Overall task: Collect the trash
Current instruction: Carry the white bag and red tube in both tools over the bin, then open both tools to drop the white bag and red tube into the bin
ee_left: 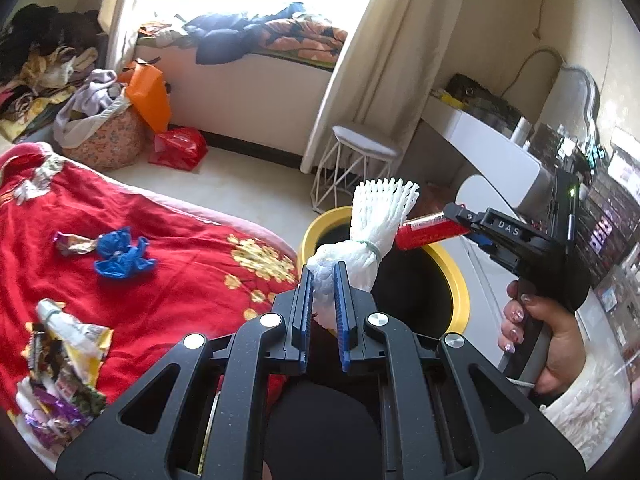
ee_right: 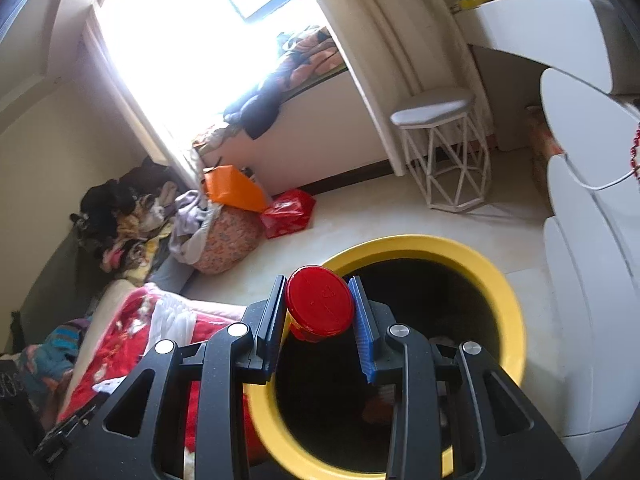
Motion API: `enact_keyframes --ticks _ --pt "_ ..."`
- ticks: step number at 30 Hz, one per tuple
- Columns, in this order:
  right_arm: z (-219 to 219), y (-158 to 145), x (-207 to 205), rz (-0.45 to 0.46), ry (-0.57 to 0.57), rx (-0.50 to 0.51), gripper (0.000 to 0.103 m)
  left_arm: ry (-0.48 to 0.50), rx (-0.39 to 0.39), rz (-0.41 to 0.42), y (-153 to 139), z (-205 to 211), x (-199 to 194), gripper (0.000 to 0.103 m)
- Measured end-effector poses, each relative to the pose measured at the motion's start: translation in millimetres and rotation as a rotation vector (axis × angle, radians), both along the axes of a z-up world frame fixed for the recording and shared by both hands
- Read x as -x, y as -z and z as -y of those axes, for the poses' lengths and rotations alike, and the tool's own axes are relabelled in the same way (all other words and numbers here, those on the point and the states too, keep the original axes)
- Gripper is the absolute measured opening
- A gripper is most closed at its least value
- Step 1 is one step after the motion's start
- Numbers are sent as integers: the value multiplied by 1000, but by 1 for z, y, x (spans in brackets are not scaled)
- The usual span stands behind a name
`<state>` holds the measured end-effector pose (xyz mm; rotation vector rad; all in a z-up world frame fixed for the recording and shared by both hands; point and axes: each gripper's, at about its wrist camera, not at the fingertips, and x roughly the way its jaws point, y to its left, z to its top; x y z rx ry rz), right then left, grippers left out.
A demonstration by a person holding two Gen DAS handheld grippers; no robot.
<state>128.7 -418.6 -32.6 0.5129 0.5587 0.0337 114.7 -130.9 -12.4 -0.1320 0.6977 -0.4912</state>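
- White foam net (ee_left: 362,236), pinched by our left gripper (ee_left: 325,280), hangs over the yellow-rimmed bin (ee_left: 456,276).
- Our right gripper (ee_right: 320,300) clamps a red bottle (ee_right: 320,300) above it.
- Wrappers (ee_left: 64,344) litter the red bedspread (ee_left: 172,272) edge; a stool (ee_left: 360,160) stands beyond.

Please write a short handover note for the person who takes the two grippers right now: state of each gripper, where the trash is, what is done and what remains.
Left gripper: shut on the white foam net sleeve tied with a green rubber band, held above the yellow-rimmed round trash bin.
Right gripper: shut on the red cylindrical plastic container, at the bin's near rim.
Neither piece is released yet. Something lies at the bin's bottom, but it is too dark to name.
Left to collect on the red floral bedspread: the crumpled blue glove, the small shiny wrapper beside it, and the pile of snack wrappers.
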Motion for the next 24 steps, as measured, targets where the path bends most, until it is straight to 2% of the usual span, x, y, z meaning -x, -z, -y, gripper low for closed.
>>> enact_keyframes --ticks 15,24 --pt "26 22 -2 -46 75 2 30 58 -56 -70 27 41 -15 7" --pt "25 35 -9 -103 81 56 30 87 -92 -87 37 67 -26 7"
